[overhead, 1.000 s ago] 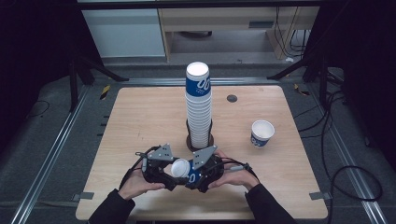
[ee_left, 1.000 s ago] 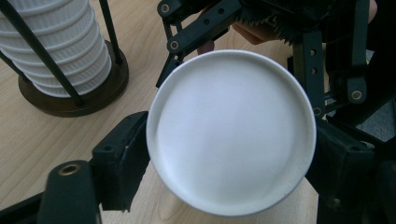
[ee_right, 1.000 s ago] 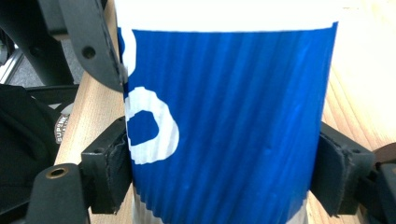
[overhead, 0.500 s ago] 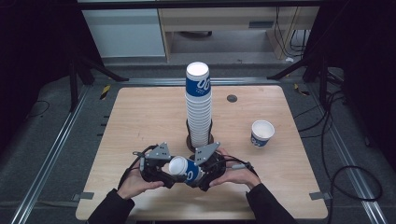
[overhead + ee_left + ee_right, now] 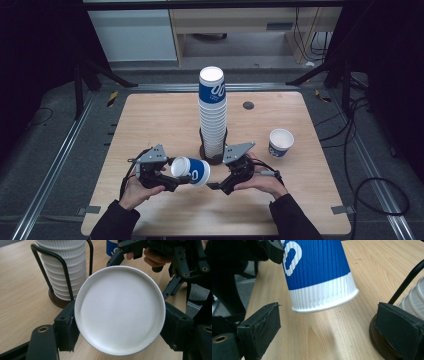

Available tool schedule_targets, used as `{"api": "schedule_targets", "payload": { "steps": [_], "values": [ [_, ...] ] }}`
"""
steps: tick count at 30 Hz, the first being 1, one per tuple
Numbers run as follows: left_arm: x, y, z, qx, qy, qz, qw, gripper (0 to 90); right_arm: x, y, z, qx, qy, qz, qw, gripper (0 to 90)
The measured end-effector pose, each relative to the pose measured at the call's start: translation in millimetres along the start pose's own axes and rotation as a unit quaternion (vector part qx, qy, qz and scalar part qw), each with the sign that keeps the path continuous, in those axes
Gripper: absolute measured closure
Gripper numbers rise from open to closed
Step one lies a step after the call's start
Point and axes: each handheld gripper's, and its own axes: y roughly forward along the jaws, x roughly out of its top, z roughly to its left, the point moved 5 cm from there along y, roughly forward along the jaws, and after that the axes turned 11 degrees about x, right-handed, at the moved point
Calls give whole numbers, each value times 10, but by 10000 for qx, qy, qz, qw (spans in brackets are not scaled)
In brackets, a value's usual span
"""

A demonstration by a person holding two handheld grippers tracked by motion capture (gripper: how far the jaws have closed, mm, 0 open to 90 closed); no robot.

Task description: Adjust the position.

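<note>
Here, the left gripper point(image 5: 175, 181) held a blue paper cup point(image 5: 192, 170) on its side, its jaws pressed on the cup's white rim point(image 5: 120, 310). The right gripper point(image 5: 216, 186) had just been opening; its jaws stood wide apart at the cup's 3 o'clock, off the cup. The stack of cups point(image 5: 212, 115) in its wire holder point(image 5: 60, 280) stood at 12 o'clock. Another cup point(image 5: 280, 142) stood at 2 o'clock on the table point(image 5: 150, 120).

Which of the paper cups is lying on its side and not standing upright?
The cup held between the left gripper pads, off the table. The lone cup at the right and the tall stack in its holder stand upright.
</note>
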Motion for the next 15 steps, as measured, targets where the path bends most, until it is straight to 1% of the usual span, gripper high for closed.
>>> {"api": "schedule_targets", "payload": {
  "steps": [1,2,3,4,6,7,8,9,11,15],
  "values": [
    [10,-6,-5,7,-12,-70,10000,262,-6,-4,-7,13,33,-21,10000,65],
    [10,-6,-5,7,-12,-70,10000,262,-6,-4,-7,13,33,-21,10000,65],
    [26,-12,-20,-12,-31,-179,9998,262,-14,5,-12,53,64,-49,10000,65],
    [26,-12,-20,-12,-31,-179,9998,262,-14,5,-12,53,64,-49,10000,65],
    [40,-14,-42,-63,-49,-280,9996,262,-20,19,-16,90,86,-66,9999,65],
    [51,-12,-66,-91,-41,-346,9994,262,-17,32,-11,133,91,-124,9998,67],
    [51,-12,-66,-91,-41,-346,9994,262,-17,32,-11,133,91,-124,9998,67],
    [56,-10,-81,-135,-44,-366,9992,262,-8,42,1,195,99,-210,9995,68],
    [69,-6,-113,-212,-59,-439,9988,262,-4,47,6,219,104,-246,9994,69],
    [77,17,-174,-329,-26,-492,9982,263,16,96,42,388,60,-336,9987,69]
  ]
}}
